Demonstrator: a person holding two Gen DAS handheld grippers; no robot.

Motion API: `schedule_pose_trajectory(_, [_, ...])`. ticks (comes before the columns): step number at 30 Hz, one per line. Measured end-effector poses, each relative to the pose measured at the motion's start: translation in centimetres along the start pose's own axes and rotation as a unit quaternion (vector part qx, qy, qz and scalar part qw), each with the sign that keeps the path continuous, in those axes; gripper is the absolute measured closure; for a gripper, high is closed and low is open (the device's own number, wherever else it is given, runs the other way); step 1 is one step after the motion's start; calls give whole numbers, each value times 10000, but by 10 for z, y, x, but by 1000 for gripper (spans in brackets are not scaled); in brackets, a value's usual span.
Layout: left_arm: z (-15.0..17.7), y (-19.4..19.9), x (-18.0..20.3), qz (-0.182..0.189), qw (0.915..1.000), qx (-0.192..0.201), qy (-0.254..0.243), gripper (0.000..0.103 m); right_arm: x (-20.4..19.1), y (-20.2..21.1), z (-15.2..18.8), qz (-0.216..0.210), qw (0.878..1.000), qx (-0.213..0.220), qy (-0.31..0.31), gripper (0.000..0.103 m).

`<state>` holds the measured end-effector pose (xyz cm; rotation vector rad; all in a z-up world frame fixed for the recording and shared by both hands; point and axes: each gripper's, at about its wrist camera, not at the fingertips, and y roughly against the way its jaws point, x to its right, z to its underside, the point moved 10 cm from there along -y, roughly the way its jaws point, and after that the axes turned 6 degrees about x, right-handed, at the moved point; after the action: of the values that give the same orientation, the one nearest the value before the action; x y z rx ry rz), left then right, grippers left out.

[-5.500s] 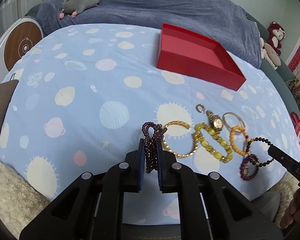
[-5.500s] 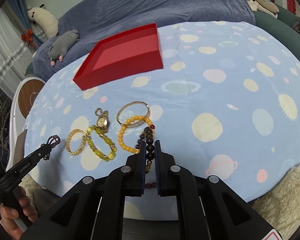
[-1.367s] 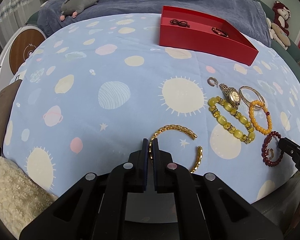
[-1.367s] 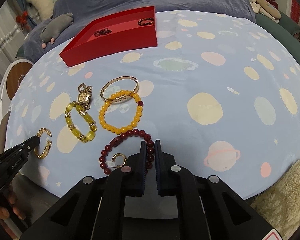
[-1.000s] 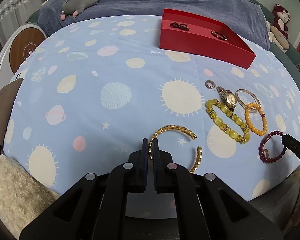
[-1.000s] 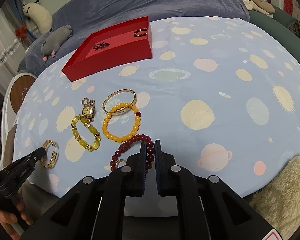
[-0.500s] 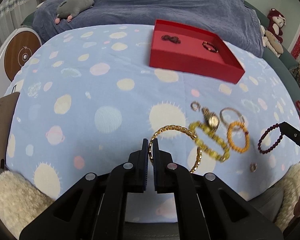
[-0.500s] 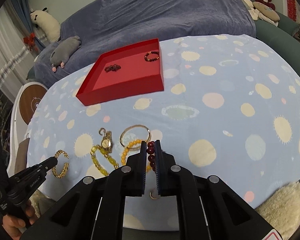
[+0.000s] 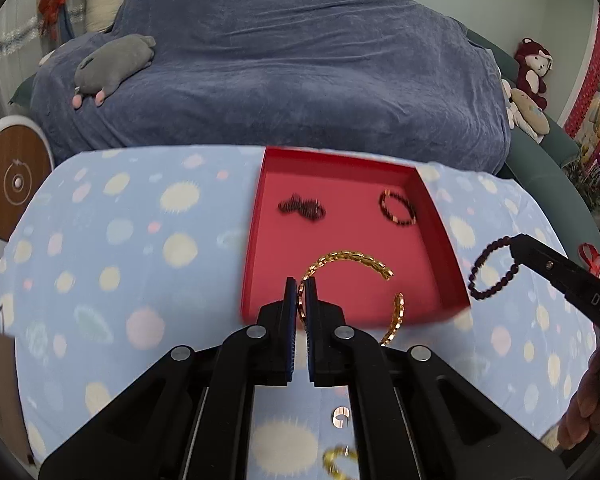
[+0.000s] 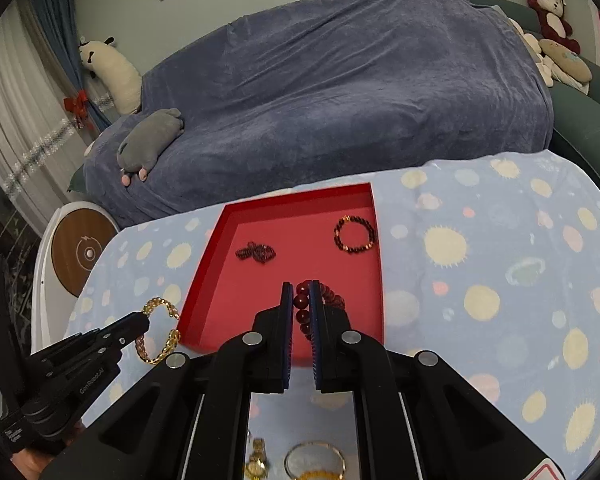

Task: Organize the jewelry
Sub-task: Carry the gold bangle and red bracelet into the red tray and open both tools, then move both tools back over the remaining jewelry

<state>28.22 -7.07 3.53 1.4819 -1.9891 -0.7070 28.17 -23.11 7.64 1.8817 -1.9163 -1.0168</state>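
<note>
A: Left hand-held gripper (image 9: 301, 294)?
B: Clamped on gold bangle (image 9: 352, 260), aloft over red tray (image 9: 260, 216) at its 6 o'clock edge; carrying step.
A: Right hand-held gripper (image 10: 301, 300)?
B: Pinching dark-red bead bracelet (image 10: 302, 304) above tray; next, lower and release both inside.

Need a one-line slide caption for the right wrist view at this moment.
Right gripper carries a dark red bead bracelet over the red tray, where two dark bracelets already lie.
</note>
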Motion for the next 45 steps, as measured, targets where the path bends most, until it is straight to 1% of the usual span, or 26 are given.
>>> schedule_pose_trajectory(3, [-19,-30,3,-24,10000,-19,-84,99,-4,-32,-18,-51,10000,-40,-35,95])
schedule_pose_trajectory(7, [-29,-70,2,-70,9998,-170,-87,99,-4,-76,-22,-78,9997,-219,-33,95])
schedule_pose_trajectory(10, [-27,-96,-2,-123,9993,-347,-32,99,2,-103,-12,22,9991,-412,12,95])
schedule_pose_trajectory(13, [-19,-117,-8,-194,9984,-520,-47,99,16,-128,2,188,9979,-613,9,95])
schedule_pose_trajectory(18, [-7,-138,-11,-228,9975,-665,-89,98,37,-142,14,407,9967,-697,16,95])
schedule_pose_trajectory(19, [-6,-140,-11,-259,9973,-673,-126,96,40,-142,14,452,9966,-694,3,93])
schedule_pose_trajectory(21, [-4,-142,-12,-359,9972,-628,-166,92,48,-137,13,533,9969,-578,-32,88])
schedule_pose_trajectory(22, [-3,-141,-13,-407,9972,-598,-165,80,52,-134,13,555,9970,-546,-48,87])
schedule_pose_trajectory(23, [-3,-139,-13,-428,9974,-558,-141,65,54,-132,12,565,9970,-527,-68,86])
schedule_pose_trajectory(24, [-3,-136,-15,-483,9974,-516,-104,61,56,-128,11,570,9971,-504,-91,84])
schedule_pose_trajectory(26, [-5,-128,-15,-461,9980,-421,-47,59,59,-117,11,551,9973,-457,-145,83])
schedule_pose_trajectory(29, [-4,-114,-16,-459,9981,-404,-25,57,59,-97,12,530,9977,-393,-137,81])
schedule_pose_trajectory(30, [-4,-107,-16,-466,9982,-378,-32,57,58,-89,13,526,9979,-364,-119,79])
schedule_pose_trajectory(31, [-2,-99,-16,-447,9984,-337,-41,57,56,-78,15,513,9981,-326,-98,77])
schedule_pose_trajectory(34, [4,-78,-16,-431,9986,-301,-59,55,51,-52,25,483,9984,-276,-55,75])
schedule_pose_trajectory(40, [34,-32,-6,-422,9984,-309,-225,53,38,-8,60,419,9984,-386,46,75])
schedule_pose_trajectory(45, [58,-3,-2,-380,9985,-347,-187,53,27,22,87,362,9983,-442,57,75])
